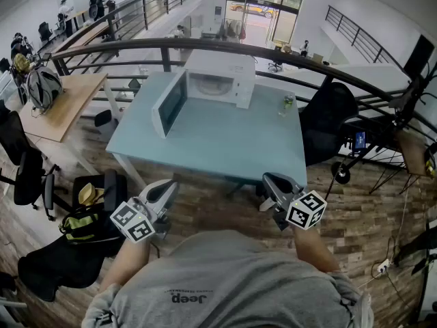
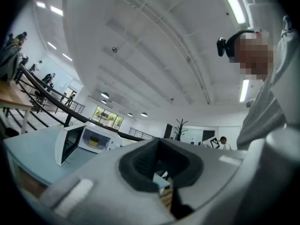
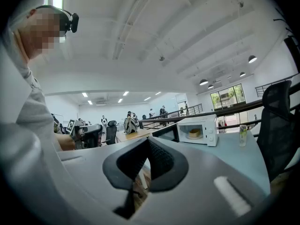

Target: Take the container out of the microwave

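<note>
Left gripper (image 2: 159,167) low in the foreground, jaws together, nothing held between them. Beyond, at left, white microwave (image 2: 112,142) standing on pale blue table (image 2: 33,153) — door (image 2: 67,143) swung wide open to its left, yellowish container (image 2: 94,141) inside. Grey sleeve (image 2: 268,114) at right edge.

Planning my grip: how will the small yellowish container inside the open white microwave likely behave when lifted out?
The yellowish container looks low and squat, so it is probably light and unlikely to tip. Its seemingly rounded sides may slip in a pinch. Too distant to judge material or stiffness.
</note>
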The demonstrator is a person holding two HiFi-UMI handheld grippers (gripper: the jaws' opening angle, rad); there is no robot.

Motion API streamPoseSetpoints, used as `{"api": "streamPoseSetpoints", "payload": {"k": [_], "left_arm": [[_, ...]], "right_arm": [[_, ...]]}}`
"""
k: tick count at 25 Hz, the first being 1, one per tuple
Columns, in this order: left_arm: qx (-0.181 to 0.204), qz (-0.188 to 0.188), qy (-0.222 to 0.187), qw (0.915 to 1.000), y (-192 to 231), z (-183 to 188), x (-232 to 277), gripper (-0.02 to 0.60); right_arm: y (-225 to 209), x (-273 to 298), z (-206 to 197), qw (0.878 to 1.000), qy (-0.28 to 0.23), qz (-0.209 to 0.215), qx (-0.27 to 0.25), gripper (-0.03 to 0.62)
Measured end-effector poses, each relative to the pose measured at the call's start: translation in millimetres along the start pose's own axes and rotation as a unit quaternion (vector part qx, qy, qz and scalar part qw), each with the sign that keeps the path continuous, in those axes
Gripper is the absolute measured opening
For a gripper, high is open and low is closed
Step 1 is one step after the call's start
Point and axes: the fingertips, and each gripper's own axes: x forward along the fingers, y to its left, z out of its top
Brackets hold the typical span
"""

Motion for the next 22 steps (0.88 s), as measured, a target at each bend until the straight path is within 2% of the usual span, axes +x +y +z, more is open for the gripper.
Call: {"api": "streamPoseSetpoints", "payload": {"k": [12,17,22], "left_arm": [[0.006,-0.002,0.000,1.0000,-15,-2,17,0.028],[0.010,0.000,0.000,0.9999,-29,-7,32,0.028],[0.015,0.009,-0.004,0.9998,-49,-13,48,0.028]], "right_arm": [[-9,-12,7,1.000,0.001,0.009,-0.006,0.002],[-17,-26,11,0.999,-0.008,0.033,0.017,0.003],[-31,-44,16,0.999,-0.012,0.049,0.016,0.003]]}}
